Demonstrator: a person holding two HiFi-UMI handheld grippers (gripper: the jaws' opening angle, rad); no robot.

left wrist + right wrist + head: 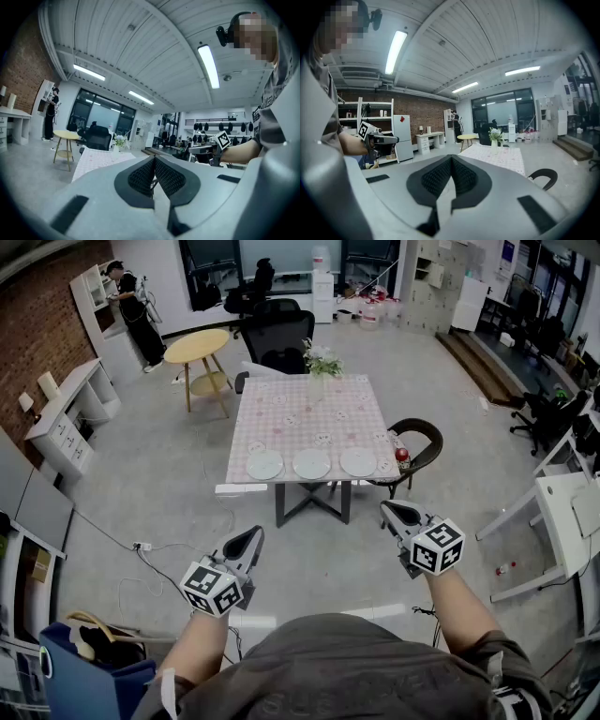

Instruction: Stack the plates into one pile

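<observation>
The left tool is shut. In the left gripper view its two black, ribbed pads meet at the tip, with nothing between them, set in a smooth grey plastic shell. The right tool is closed in the same way: its dark, textured pads come together to a point and hold nothing. Each tool tapers to a narrow wedge. Both are held out over the grey floor, well apart from the bench ahead.

The bench is square and covered with a pale pink cloth printed with small round motifs, which hangs over the edges. It stands on a dark metal cross-foot base.

Along the near edge of the bench lie three plates in a row: the left plate by the near left corner, the middle plate at the centre of that edge, and the right plate towards the near right corner. Each is round, shallow and pale grey-white, with a smooth, slightly glossy face. They lie flat, side by side, close together and none on another.

At the middle of the far edge stands a vase of white flowers with green leaves. A dark chair with a curved back sits by the near right corner.
</observation>
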